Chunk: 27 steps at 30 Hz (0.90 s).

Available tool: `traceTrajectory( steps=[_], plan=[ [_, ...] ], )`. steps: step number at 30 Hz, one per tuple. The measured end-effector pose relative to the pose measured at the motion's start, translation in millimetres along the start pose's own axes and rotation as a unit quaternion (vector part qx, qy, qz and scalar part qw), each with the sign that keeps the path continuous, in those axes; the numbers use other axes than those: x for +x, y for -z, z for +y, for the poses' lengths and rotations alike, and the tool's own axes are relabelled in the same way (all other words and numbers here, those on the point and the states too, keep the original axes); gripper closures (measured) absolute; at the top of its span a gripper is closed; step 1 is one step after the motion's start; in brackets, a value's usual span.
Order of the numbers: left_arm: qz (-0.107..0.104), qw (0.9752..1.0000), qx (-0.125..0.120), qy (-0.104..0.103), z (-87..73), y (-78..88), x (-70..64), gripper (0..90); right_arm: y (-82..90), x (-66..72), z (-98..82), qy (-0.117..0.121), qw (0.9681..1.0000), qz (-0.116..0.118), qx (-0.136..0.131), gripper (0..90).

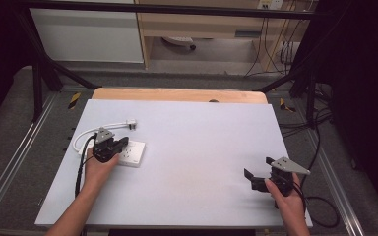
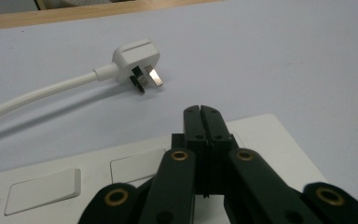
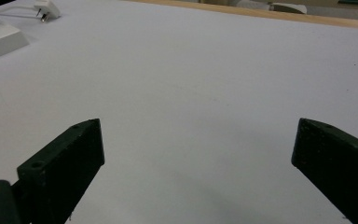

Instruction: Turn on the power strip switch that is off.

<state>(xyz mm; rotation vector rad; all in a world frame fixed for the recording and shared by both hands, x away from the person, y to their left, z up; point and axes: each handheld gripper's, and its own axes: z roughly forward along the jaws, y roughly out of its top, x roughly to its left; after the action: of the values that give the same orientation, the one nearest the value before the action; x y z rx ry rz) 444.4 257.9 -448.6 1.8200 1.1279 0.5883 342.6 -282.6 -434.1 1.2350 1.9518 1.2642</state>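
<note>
Your left gripper [image 2: 200, 111] has its jaws pressed fully together with nothing between them, tips poised over the white power strip [image 1: 132, 152]; whether they touch its face cannot be confirmed. Just beyond the strip lies the white three-pin plug [image 2: 137, 63], on its side, prongs toward the gripper, its white cord [image 1: 91, 132] looping back to the strip's left end. Risk: with closed tips pushing on the strip, it may skid across the smooth white table [image 1: 192, 147] and drag the cord and plug with it. Farther right, your right gripper [image 1: 259, 177] rests with jaws spread wide and empty, well apart from the strip and plug.
</note>
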Motion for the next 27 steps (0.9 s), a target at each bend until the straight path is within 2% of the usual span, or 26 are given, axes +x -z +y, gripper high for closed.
traceTrajectory(
  steps=[4, 6, 8, 17, 27],
  plan=[
    [-0.002, 1.0, 0.0, 0.007, -0.5, 0.1, 0.8, 90.0, -0.2, 0.2, 0.0, 0.0, 1.0, 0.001, 0.001, 2.9],
    [0.001, 1.0, 0.002, 0.001, -0.3, 0.3, 0.6, 90.0, -0.5, 0.2, 0.0, 0.001, 1.0, 0.001, 0.002, 2.9],
    [-0.002, 1.0, 0.0, 0.007, -0.6, 0.0, 0.8, 90.0, -0.7, 0.3, -0.1, 0.0, 1.0, 0.002, 0.003, 2.9],
    [0.0, 1.0, -0.001, 0.004, -0.7, -0.4, 0.9, 90.0, -1.2, 0.6, -0.1, 0.001, 1.0, 0.003, 0.003, 2.9],
    [0.006, 0.9999, 0.004, -0.009, -2.3, -1.4, -0.3, 90.0, -1.2, 1.2, 0.0, -0.001, 1.0, 0.003, 0.004, 2.9]
  ],
)
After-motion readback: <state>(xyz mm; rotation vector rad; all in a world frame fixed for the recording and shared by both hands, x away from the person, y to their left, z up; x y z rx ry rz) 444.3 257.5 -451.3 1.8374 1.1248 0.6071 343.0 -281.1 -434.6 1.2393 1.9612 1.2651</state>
